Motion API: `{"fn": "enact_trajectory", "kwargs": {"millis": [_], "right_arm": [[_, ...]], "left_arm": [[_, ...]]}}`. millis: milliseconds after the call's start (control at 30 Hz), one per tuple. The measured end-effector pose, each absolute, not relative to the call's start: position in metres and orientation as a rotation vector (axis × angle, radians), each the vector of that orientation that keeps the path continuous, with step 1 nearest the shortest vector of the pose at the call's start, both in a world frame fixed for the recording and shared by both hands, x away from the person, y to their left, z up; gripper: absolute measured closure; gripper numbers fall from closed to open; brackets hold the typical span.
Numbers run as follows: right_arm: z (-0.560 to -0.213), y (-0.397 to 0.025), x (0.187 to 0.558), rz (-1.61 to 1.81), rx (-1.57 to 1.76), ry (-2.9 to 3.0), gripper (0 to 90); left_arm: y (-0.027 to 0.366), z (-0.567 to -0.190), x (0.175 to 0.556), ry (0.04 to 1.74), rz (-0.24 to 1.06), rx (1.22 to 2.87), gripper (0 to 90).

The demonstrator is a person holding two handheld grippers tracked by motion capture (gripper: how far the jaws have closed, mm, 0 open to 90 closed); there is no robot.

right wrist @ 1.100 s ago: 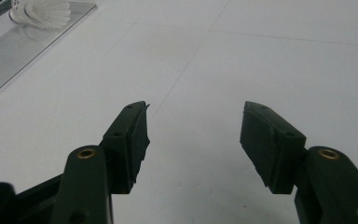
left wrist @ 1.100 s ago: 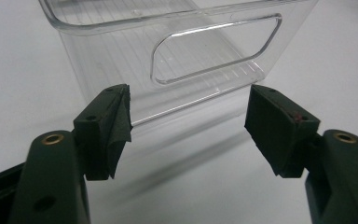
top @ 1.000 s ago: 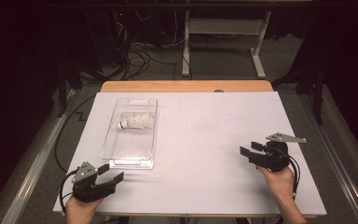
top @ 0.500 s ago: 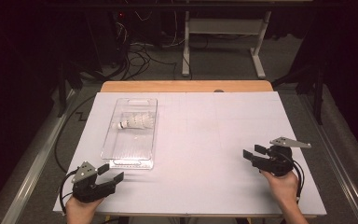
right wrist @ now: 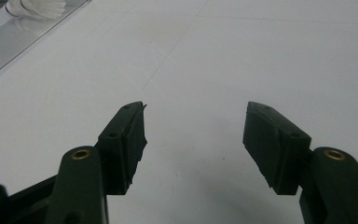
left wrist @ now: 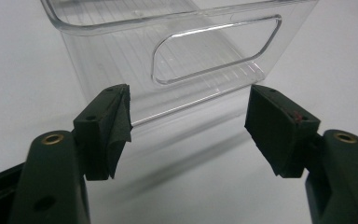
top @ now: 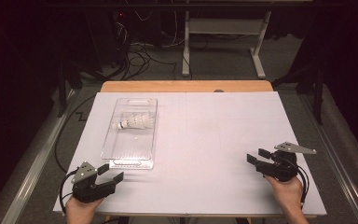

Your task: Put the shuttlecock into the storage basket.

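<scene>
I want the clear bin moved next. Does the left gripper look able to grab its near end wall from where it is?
Probably yes. The left gripper is open and faces the clear bin end-on, with bare table between its jaws and the wall.

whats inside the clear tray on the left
One white shuttlecock lies on its side in the far half of the clear tray. The rest of the tray looks bare; its see-through walls hide nothing.

**White worktop, one clear tray**

The worktop (top: 205,140) is a white sheet with a wooden strip along its far edge. A clear plastic tray (top: 131,154) lies flat on its left half, lengthwise, well apart from the right edge.
</scene>
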State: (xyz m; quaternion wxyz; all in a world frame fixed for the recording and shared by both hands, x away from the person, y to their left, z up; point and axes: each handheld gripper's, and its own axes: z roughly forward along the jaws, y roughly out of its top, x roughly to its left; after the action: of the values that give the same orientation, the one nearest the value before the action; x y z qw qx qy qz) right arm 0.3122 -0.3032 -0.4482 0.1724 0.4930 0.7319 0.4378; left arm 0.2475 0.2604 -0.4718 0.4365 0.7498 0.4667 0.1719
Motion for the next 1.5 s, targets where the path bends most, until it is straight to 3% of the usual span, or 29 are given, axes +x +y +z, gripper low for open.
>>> {"fn": "enact_trajectory", "kwargs": {"millis": [1500], "right_arm": [[-0.467, -0.337, 0.279, 1.349, 1.426, 1.986, 33.0]], "left_arm": [[0.261, -0.471, 0.247, 1.163, 0.417, 1.845, 31.8]]}}
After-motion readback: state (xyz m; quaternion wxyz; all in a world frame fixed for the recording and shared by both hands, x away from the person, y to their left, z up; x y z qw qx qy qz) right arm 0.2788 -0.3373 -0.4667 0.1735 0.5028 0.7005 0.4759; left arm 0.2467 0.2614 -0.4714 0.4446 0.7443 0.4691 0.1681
